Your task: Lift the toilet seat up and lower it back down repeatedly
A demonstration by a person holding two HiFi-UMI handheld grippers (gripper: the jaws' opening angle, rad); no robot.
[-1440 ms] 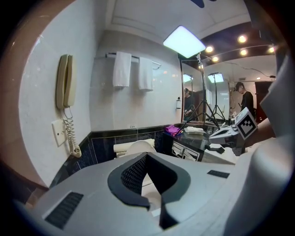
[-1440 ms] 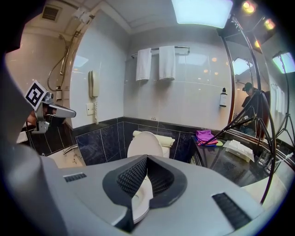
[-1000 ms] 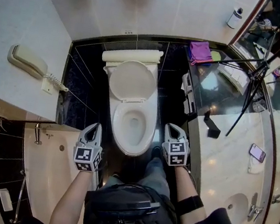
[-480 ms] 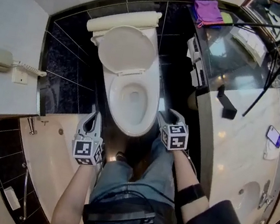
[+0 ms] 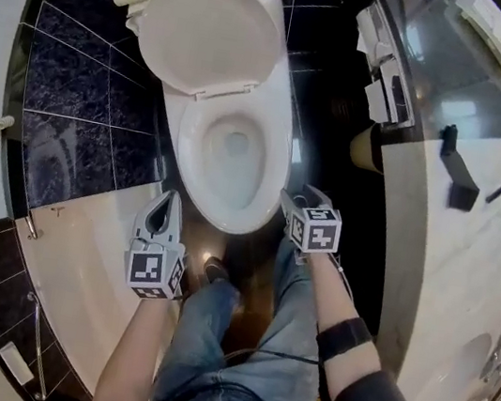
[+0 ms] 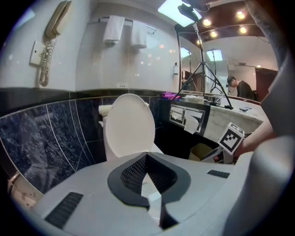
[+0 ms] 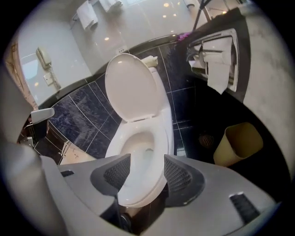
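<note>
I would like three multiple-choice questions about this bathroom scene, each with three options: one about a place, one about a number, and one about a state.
1. Where does the yellow waste bin stand?
A. On the counter
B. On the floor, below the paper holders
C. In the bathtub

2. How many white towels hang on the rail?
A. One
B. Two
C. Four

3. In what state is the toilet lid?
A. Shut over the bowl
B. Lying on the floor
C. Raised, leaning back

Answers:
1 B: the right gripper view shows it on the dark floor under the holders.
2 B: the left gripper view shows two towels side by side.
3 C: the bowl lies open in front of the upright lid.
</note>
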